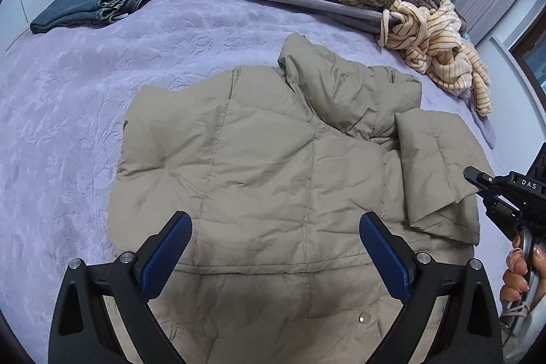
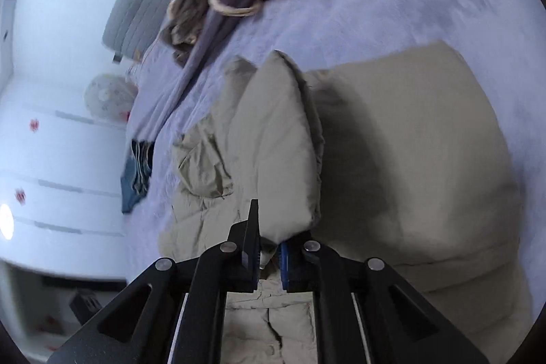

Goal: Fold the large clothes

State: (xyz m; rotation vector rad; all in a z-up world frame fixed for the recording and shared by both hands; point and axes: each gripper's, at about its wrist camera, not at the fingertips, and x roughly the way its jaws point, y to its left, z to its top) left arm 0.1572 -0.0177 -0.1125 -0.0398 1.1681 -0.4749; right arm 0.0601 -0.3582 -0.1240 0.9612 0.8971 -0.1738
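Two grippers over beige jacket (image 1: 273,166) mid-bed | left gripper (image 1: 275,239) gaping, empty | right gripper (image 2: 269,256) pinching sleeve (image 2: 283,152) | risk: slick padding slips, fold springs back.

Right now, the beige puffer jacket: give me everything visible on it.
The beige puffer jacket is quilted, matte and shell-like, and lies spread flat on the purple bedspread. Collar bunched at the far end, one sleeve folded across. A snap shows near the hem. The right gripper is shut on a raised fold; the left gripper is open above.
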